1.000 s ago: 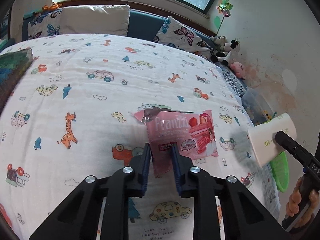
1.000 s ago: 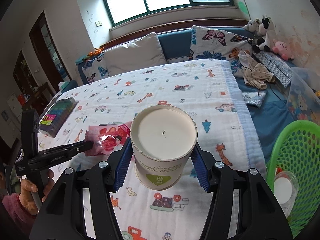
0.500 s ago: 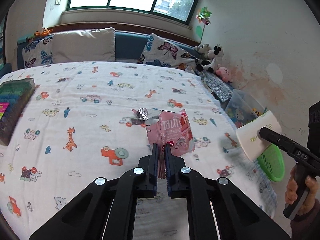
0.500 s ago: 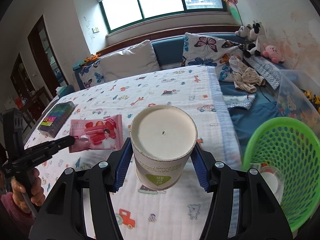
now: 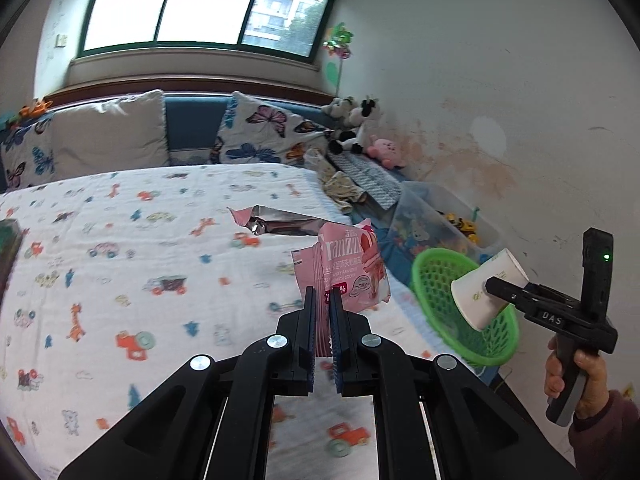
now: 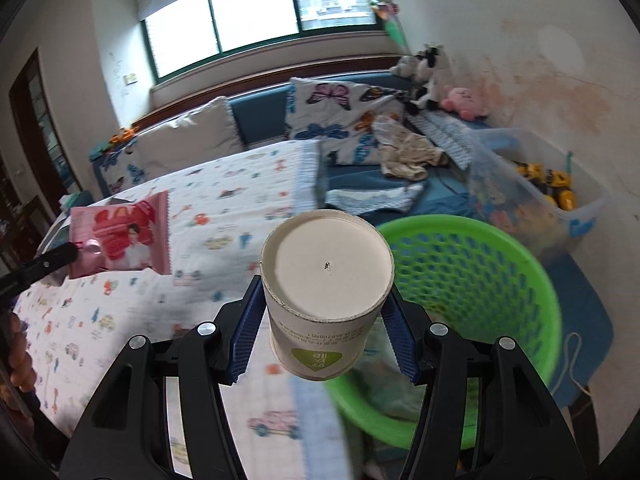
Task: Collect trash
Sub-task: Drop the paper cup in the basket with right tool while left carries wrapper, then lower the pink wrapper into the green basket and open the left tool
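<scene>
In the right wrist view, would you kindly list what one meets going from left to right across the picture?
Pink snack wrapper → paper cup → green basket → clear toy bin.

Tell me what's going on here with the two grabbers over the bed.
A person is collecting trash with two handheld grippers. The left gripper pinches a pink snack wrapper above the bed. The right gripper clamps a white paper cup at the green basket beside the bed. Neither piece is dropped yet.

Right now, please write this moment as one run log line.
left gripper: shut on pink wrapper | right gripper: shut on paper cup | cup near green basket | nothing dropped yet
</scene>
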Motion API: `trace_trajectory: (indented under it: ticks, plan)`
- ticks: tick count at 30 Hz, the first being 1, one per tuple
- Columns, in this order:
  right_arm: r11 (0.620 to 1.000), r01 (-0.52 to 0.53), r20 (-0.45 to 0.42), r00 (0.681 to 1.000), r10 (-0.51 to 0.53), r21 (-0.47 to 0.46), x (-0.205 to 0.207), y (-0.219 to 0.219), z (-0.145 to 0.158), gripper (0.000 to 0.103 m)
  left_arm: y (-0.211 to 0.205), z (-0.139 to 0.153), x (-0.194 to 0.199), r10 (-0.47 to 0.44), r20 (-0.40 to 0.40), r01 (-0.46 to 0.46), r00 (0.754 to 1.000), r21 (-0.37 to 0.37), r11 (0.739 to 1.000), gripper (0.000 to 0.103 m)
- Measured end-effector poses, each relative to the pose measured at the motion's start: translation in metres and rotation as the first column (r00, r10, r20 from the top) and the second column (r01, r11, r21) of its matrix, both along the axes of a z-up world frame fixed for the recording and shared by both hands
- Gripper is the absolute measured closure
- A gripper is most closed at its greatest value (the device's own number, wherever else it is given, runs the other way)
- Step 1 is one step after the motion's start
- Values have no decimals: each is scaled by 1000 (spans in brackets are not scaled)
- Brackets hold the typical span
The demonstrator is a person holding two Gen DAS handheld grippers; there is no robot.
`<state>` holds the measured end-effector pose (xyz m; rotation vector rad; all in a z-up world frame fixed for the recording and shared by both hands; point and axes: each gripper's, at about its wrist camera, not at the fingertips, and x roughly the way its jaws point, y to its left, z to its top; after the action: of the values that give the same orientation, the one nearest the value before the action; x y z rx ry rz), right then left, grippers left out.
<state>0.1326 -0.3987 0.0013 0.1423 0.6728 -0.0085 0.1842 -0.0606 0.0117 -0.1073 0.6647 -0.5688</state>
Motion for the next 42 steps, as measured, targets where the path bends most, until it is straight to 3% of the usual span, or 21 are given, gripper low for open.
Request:
trace_trajectory:
  ticks: [5, 15, 20, 30, 42]
  plan:
    - [994, 103, -26, 994, -103, -37, -13, -43, -9, 45, -43, 8, -3, -70, 16, 70, 997, 11, 997, 96]
    - [977, 210, -71, 975, -212, -29, -21, -94, -34, 44, -109, 8, -6, -164, 10, 163, 986, 50, 985, 96]
    - [973, 230, -64, 971, -230, -12, -26, -104, -37, 37, -136, 2, -6, -201, -7, 201, 980, 68, 977, 96]
    - [972, 235, -35, 971, -234, 2, -43, -112, -27, 37, -184, -8, -13, -272, -19, 273, 962, 98, 957, 96]
    - [976, 218, -25, 976, -217, 16, -66, -109, -24, 35, -236, -37, -18, -313, -57, 318, 948, 200, 927, 95]
